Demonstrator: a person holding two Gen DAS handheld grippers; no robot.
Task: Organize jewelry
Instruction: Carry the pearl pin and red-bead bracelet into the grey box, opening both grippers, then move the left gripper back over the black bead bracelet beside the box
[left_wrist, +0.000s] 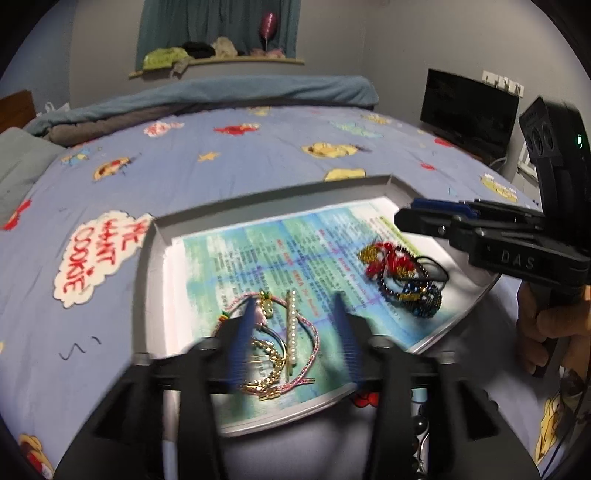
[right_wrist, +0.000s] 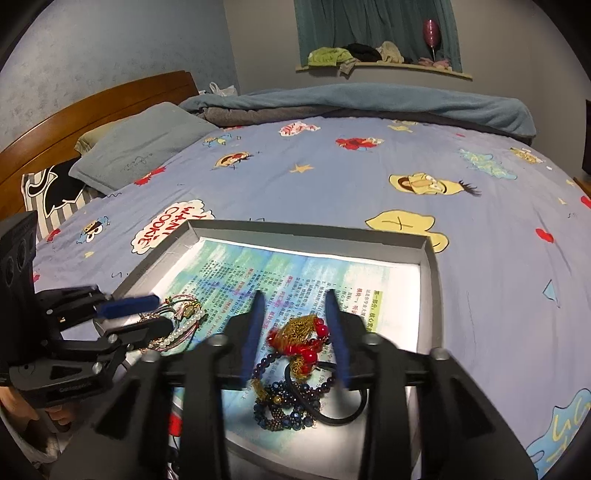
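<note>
A grey tray (left_wrist: 258, 194) lined with printed paper lies on the bed. At its near left lie a gold chain, a pearl hair pin (left_wrist: 291, 332) and pink braided bracelets (left_wrist: 310, 354). My left gripper (left_wrist: 293, 317) is open, its fingers straddling this pile. To the right lies a tangle of red beads (left_wrist: 391, 262), dark bead bracelets (left_wrist: 417, 295) and a black band. In the right wrist view my right gripper (right_wrist: 295, 314) is open with its fingers on either side of the red beads (right_wrist: 303, 338), above the dark beads (right_wrist: 288, 406). The left gripper (right_wrist: 136, 317) shows there at left.
The tray (right_wrist: 430, 258) rests on a blue cartoon-print bed sheet (right_wrist: 369, 177). Pillows (right_wrist: 140, 144) and a wooden headboard are at far left, a folded blanket (right_wrist: 369, 99) at the far edge. A dark monitor (left_wrist: 469, 110) stands beyond the bed's right side.
</note>
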